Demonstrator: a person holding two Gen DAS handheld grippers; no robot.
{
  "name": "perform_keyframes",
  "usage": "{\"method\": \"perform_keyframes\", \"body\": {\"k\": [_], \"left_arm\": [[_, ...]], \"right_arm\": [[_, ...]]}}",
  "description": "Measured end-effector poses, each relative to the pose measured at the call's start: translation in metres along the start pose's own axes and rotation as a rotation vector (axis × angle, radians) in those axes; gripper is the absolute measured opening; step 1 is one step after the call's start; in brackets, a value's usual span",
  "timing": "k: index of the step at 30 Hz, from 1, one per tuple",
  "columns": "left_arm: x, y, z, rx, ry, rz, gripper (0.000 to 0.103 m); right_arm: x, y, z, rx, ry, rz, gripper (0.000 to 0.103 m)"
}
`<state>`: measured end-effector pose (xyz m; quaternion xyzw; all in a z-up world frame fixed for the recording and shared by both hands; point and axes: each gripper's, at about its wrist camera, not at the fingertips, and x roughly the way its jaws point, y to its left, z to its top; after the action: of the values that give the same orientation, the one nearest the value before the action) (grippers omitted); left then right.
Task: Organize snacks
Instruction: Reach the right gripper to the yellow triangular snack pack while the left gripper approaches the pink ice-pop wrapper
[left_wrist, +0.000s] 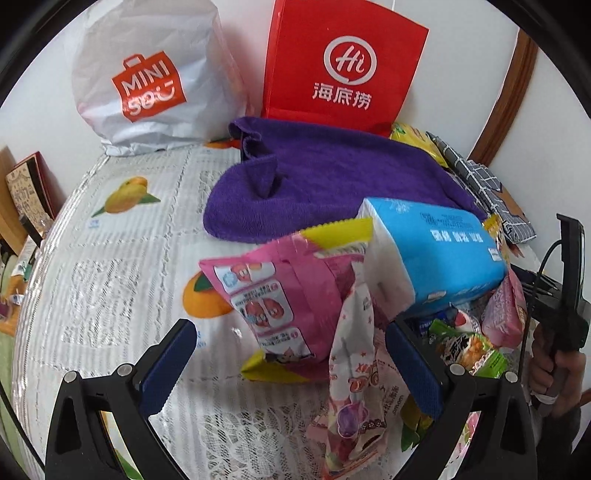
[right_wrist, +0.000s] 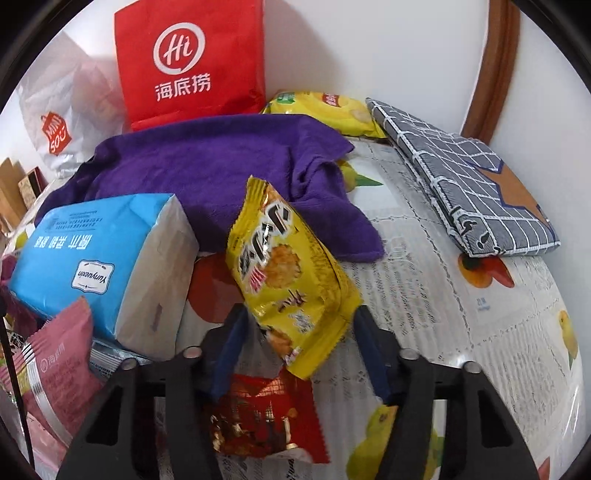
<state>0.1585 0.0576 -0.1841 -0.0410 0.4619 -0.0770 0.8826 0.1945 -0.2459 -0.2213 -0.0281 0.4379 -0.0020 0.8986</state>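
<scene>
In the left wrist view my left gripper (left_wrist: 291, 354) is open, its jaws wide on either side of a pink snack bag (left_wrist: 280, 295) and a pale star-printed packet (left_wrist: 354, 373) lying on the table. A blue tissue pack (left_wrist: 436, 251) leans over them. In the right wrist view my right gripper (right_wrist: 299, 350) has its jaws around the lower end of a yellow cracker bag (right_wrist: 284, 266), which stands tilted; contact is unclear. A red snack packet (right_wrist: 266, 417) lies under the gripper. A pink packet (right_wrist: 55, 365) is at the left.
A purple towel (right_wrist: 221, 158) lies behind the snacks. A red paper bag (right_wrist: 188, 62) and a white Miniso bag (left_wrist: 147, 81) stand against the wall. A yellow chip bag (right_wrist: 325, 110) and a grey checked folded cloth (right_wrist: 465, 184) lie at the back right. The tablecloth (left_wrist: 122, 266) has fruit prints.
</scene>
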Motion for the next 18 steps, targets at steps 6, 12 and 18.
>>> {"method": "perform_keyframes", "body": {"k": [6,12,18], "left_arm": [[-0.001,-0.008,-0.004,0.041,-0.008,-0.004,0.102],[-0.002,-0.007,-0.004,0.032,-0.003,-0.023,0.102],[-0.002,-0.007,-0.005,0.030,0.000,-0.030,0.102]], "right_arm": [[-0.007,0.003,-0.002,-0.015,-0.031,-0.004,0.042],[-0.011,0.000,0.002,-0.009,-0.043,-0.011,0.058],[-0.007,0.005,0.014,-0.051,-0.041,-0.023,0.070]]}}
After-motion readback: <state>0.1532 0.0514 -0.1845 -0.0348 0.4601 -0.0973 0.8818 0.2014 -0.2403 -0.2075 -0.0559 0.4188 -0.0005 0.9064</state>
